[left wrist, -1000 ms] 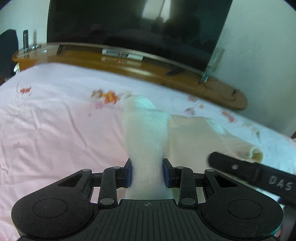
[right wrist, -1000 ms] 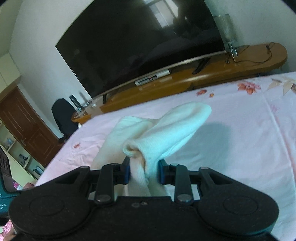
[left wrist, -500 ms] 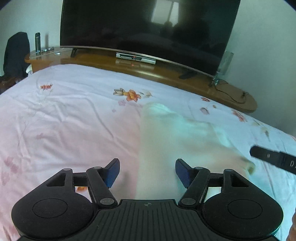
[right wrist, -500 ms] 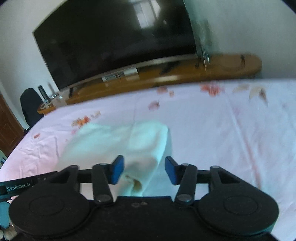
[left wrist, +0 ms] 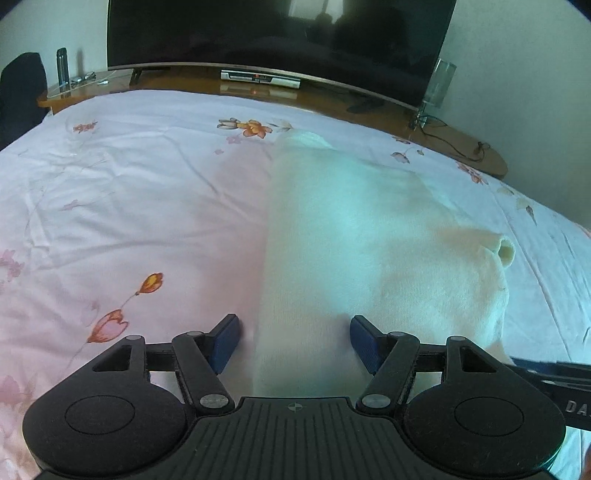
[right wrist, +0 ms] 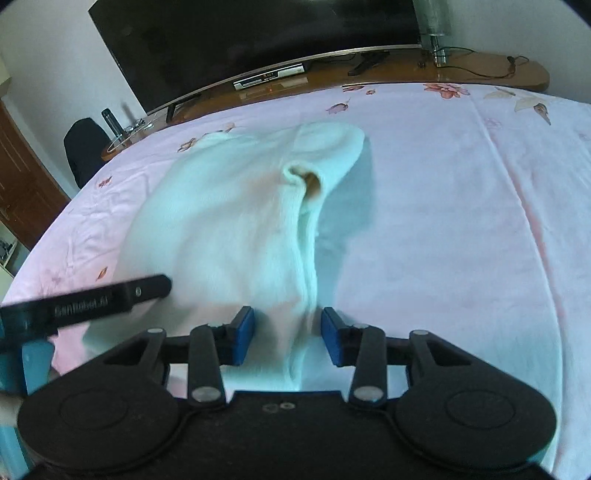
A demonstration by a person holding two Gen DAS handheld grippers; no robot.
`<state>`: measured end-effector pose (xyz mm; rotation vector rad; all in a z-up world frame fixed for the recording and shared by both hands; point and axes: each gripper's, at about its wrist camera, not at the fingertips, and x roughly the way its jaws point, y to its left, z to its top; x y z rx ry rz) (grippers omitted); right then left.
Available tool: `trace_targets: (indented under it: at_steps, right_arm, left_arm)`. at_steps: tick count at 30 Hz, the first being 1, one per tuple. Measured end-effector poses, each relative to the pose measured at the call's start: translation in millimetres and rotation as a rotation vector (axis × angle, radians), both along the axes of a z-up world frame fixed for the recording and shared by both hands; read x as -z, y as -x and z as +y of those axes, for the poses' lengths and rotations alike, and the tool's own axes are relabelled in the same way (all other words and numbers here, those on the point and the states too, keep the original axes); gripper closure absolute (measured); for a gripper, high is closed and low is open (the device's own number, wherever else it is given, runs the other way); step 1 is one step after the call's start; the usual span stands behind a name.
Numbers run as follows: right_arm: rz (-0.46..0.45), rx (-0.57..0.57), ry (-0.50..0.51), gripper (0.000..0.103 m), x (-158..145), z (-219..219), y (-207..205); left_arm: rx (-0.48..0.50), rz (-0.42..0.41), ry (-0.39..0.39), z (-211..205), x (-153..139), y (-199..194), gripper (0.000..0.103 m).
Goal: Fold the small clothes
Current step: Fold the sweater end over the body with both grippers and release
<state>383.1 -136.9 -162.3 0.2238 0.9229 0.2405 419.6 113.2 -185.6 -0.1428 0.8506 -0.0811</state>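
While tilted down over a pink flowered bed (left wrist: 129,206), faces a dark TV (left wrist: 277,33) on a wooden stand (left wrist: 461,147) far beyond the fingertips. Lying on the bed straight ahead of both sets of fingers and running back between them: a cream garment (left wrist: 351,229), folded over, with a cuff (left wrist: 504,251) poking out ahead and to the right of the left gripper (left wrist: 293,343). Left gripper spread wide, jaws just been opening, the garment's near end between them with its edge just inside the left pad and the right pad over the cloth; nothing gripped. Right gripper (right wrist: 288,336) set narrower, jaws just been closing a little, a raised fold of the garment between the blue pads (right wrist: 244,334), nearer the right-hand one, loose rather than pinched.
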Motion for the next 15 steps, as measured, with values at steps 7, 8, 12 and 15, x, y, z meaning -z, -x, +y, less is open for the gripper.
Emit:
trace_targets:
  at_steps: [7, 8, 12, 15]
  right_arm:
    - [0.086, 0.008, -0.105, 0.070, 3.0, -5.0, 17.4]
    - [0.096, 0.010, -0.121, 0.072, 2.6, -8.1, 20.1]
    - [0.095, 0.007, -0.075, 0.076, -5.0, -5.0, 19.9]
    - [-0.012, 0.036, -0.030, 0.072, -26.5, 0.0, 33.2]
  left_arm:
    - [0.004, 0.007, -0.029, -2.9, -0.1, 16.8, 0.036]
    - [0.011, 0.005, -0.035, -2.6, -0.2, 18.5, 0.036]
    - [-0.018, 0.029, -0.022, 0.8, -9.2, 21.6, 0.036]
    - [-0.011, 0.005, -0.038, -1.4, -19.4, 30.1, 0.036]
